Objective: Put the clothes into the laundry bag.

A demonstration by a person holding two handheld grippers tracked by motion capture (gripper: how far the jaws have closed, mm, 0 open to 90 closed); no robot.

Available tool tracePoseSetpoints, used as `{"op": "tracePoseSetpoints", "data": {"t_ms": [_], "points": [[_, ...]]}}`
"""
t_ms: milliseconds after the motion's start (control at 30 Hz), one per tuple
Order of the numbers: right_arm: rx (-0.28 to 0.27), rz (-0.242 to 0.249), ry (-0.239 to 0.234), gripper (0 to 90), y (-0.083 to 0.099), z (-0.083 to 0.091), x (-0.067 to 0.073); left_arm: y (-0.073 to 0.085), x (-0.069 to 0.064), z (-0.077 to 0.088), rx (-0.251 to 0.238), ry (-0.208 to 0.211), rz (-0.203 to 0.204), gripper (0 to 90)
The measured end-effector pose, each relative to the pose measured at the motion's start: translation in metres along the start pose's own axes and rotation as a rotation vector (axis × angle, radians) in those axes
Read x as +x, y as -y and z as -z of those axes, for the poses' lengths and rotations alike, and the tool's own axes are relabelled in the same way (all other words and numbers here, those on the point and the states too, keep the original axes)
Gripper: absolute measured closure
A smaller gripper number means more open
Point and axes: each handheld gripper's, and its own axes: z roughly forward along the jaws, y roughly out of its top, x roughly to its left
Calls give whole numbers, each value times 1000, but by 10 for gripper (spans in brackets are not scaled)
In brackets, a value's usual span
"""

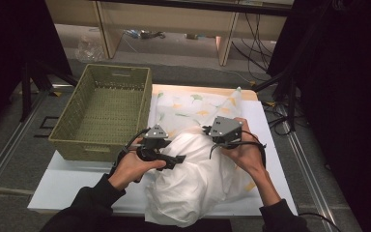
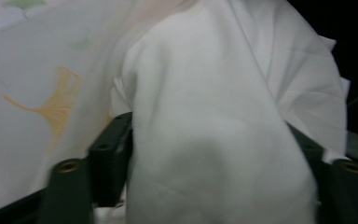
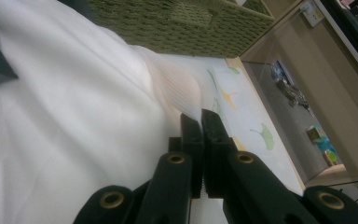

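Near edge: the white cloth (image 1: 193, 179) lies bunched on the tabletop (image 1: 77, 183), spilling over its near side, long axis running near to far.
Left claw (image 1: 174, 158): opened wide around a thick fold of the cloth's left flank, not yet clenched.
Right claw (image 1: 211, 131): jaws pressed together at the cloth's far right; whether fabric is pinched cannot be told.
Far left: the woven basket (image 1: 101, 111) stands empty, nearer the left claw, a likely destination.
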Motion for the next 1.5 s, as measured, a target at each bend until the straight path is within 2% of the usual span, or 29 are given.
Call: {"op": "tracePoseSetpoints", "data": {"t_ms": [33, 67, 133, 233, 300, 333, 367, 400, 433, 500, 533, 633, 667, 767, 867, 967, 1000, 1067, 1100, 1167, 1200, 1233, 1267, 1300, 1367, 1400, 1500], "points": [[0, -1, -5, 900, 0, -1, 0, 0, 1, -7, -2, 16, -7, 508], [-9, 22, -6, 900, -2, -2, -1, -1, 0, -15, 0, 14, -16, 603], [-6, 10, 0, 900, -4, 0, 1, -5, -1, -31, -4, 17, -6, 676], [-13, 31, -16, 900, -6, 2, 2, -14, 2, -48, -19, -20, -1, 698], [-19, 29, -22, 900, -6, 3, 3, -18, 8, -57, -17, -70, -14, 701], [-21, 33, -24, 900, -7, 4, 3, -19, 13, -60, -16, -87, 1, 693], [-25, 38, -33, 900, -7, 4, 3, -18, 20, -64, -19, -91, 44, 679], [-13, 34, -29, 900, -7, 5, 5, -18, 25, -66, -11, -84, 64, 657], [-13, 40, -32, 900, -7, 4, 5, -18, 30, -67, -6, -71, 105, 633], [-3, 43, -28, 900, -6, 2, 5, -19, 32, -62, -2, -47, 126, 557], [-2, 43, -33, 900, -6, 1, 6, -19, 31, -59, -3, -51, 118, 493], [-2, 33, -30, 900, -3, 1, 4, -15, 24, -36, -7, -16, 106, 343], [3, 12, -29, 900, -2, 2, 4, -13, 21, -28, -15, -12, 94, 304], [1, 10, -24, 900, -2, 4, 3, -6, 14, -3, -12, -15, 48, 260], [0, 12, -25, 900, -2, 3, 3, 4, 9, 13, 1, -3, 40, 235], [2, 15, -29, 900, -2, 3, 4, 13, 3, 18, 32, 20, 6, 215], [-6, 33, -29, 900, -2, 2, 3, 15, 3, 16, 35, 24, -11, 210], [-6, 12, -25, 900, -3, 2, 3, 18, 4, 2, 63, 32, -17, 196], [-8, 33, -19, 900, -4, 2, 3, 18, 3, -7, 70, 44, -8, 203], [-7, 38, -29, 900, -4, 1, 4, 17, 1, -21, 87, 82, -15, 294], [1, 20, -22, 900, -4, 2, 6, 14, -2, -28, 88, 123, -31, 393], [0, 18, -21, 900, -4, 2, 5, 11, -3, -33, 70, 165, -42, 558], [-1, 19, -23, 900, -4, 2, 5, 8, -4, -38, 67, 181, -36, 620], [1, 19, -23, 900, -4, 2, 5, 4, -4, -43, 68, 184, -43, 690], [6, 13, -29, 900, -4, 3, 6, -4, -5, -49, 62, 184, -39, 727], [-1, 20, -31, 900, -4, 4, 5, -10, -7, -53, 46, 164, -21, 738], [-21, 28, -24, 900, -5, 10, 3, -24, -13, -57, 13, 117, -30, 748]]}}
